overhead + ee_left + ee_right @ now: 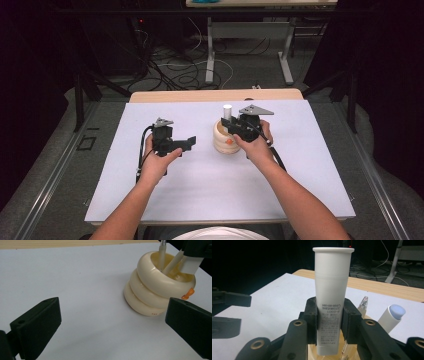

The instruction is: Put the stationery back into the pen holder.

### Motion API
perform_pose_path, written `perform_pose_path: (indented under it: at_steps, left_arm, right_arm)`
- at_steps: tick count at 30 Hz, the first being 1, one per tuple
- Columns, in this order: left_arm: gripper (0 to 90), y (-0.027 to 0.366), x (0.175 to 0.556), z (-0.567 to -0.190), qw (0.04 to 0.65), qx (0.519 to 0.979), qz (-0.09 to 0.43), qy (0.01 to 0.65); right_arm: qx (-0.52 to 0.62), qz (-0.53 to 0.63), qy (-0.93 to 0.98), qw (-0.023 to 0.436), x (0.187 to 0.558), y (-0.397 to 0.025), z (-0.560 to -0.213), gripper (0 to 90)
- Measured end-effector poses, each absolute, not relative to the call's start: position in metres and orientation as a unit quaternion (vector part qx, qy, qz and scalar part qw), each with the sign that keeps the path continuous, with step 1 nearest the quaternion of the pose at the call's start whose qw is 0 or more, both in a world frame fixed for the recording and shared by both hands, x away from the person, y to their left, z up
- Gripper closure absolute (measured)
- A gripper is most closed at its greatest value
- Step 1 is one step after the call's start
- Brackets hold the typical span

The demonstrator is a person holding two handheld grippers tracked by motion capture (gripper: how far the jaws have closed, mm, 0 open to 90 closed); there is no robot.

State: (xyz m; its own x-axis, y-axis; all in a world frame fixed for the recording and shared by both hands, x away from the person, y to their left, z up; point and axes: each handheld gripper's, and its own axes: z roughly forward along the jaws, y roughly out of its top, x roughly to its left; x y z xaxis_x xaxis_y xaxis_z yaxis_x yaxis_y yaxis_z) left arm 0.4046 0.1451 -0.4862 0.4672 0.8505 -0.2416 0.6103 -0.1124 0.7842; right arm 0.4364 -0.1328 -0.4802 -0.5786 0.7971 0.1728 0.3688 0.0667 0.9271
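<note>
- Right claw (329,322): clenched on a white tube (332,290), jaws pressed against its printed lower half, tube upright with its flat cap on top.
- Same tube seen from the high view (227,111), poking up at 12 o'clock of the cream ringed holder (223,139), right claw (239,126) at the holder's 2 o'clock edge.
- Lower end of the tube appeared to sit at or just inside the holder's mouth (172,270); depth hard to tell.
- Already standing in the holder: a thin pen with a clear tip (363,303) and a white marker with a pale blue cap (392,316), both leaning at 3 o'clock of the held tube.
- Left claw (186,145): released, jaws spread wide and empty, resting low above the desk (150,195) at 9 o'clock of the holder, well apart from it.
- In the left gripper view, left claw (112,322) aimed toward the holder (155,290), small orange tab (188,293) on the holder's side near the right-hand jaw.
- Judged as late in the step: tube brought to the holder, upright and gripped.
- Left to do, by that reading: lower fully, open the jaws, draw the hand clear without tipping the holder.
</note>
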Motion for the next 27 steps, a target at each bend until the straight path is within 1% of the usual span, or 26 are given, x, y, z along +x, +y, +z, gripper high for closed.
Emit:
perform_pose_path:
  at_steps: [18, 19, 20, 22, 25, 27]
  left_arm:
    - [0.5, 0.148, 0.406, -0.486, 0.444, 0.731, 0.129, 0.503]
    - [0.5, 0.148, 0.406, -0.486, 0.444, 0.73, 0.13, 0.502]
    - [0.6, 0.149, 0.406, -0.486, 0.443, 0.731, 0.129, 0.503]
    - [0.5, 0.149, 0.406, -0.485, 0.445, 0.73, 0.131, 0.502]
    - [0.5, 0.151, 0.406, -0.484, 0.445, 0.728, 0.132, 0.504]
    - [0.5, 0.153, 0.406, -0.483, 0.445, 0.729, 0.136, 0.503]
  right_arm:
    - [0.425, 0.524, 0.713, 0.194, 0.447, -0.124, -0.495, 70.0]
    - [0.429, 0.521, 0.714, 0.187, 0.447, -0.125, -0.496, 67.9]
    - [0.43, 0.522, 0.714, 0.183, 0.447, -0.125, -0.496, 63.0]
    - [0.432, 0.528, 0.706, 0.19, 0.445, -0.127, -0.494, 55.9]
    - [0.431, 0.536, 0.7, 0.193, 0.439, -0.132, -0.488, 50.2]
    - [0.428, 0.539, 0.7, 0.192, 0.434, -0.137, -0.483, 44.8]
